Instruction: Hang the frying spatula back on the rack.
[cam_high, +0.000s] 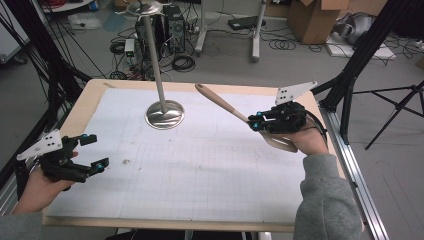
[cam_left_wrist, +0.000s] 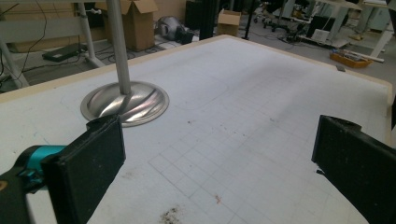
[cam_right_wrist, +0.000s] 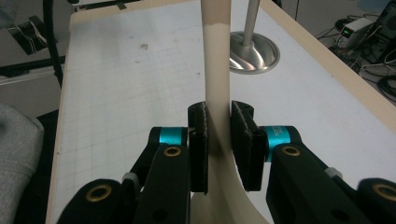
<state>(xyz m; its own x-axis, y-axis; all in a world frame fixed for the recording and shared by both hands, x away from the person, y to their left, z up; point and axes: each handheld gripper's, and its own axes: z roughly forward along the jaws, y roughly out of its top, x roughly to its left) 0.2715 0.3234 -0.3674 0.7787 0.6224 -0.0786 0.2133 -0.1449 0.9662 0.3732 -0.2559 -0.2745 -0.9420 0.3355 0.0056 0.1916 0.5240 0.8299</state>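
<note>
A beige spatula (cam_high: 227, 106) with a wooden handle end is clamped in my right gripper (cam_high: 256, 123), lifted above the right side of the table, its handle pointing up and left toward the stand. In the right gripper view both pads squeeze the spatula's neck (cam_right_wrist: 218, 93), and its blade widens below the jaws. My left gripper (cam_high: 95, 152) hovers open at the table's left front edge with nothing between its fingers (cam_left_wrist: 88, 172). A metal stand with a round base (cam_high: 164, 114) and a tall pole rises at the back middle of the table; its base (cam_left_wrist: 125, 102) lies ahead of the left gripper.
The white gridded mat (cam_high: 200, 165) covers the wooden table. Small dark specks (cam_high: 125, 161) lie on it near the left gripper. A black frame and rail (cam_high: 350, 165) run along the right table edge. Cables, boxes and tripods stand on the floor beyond.
</note>
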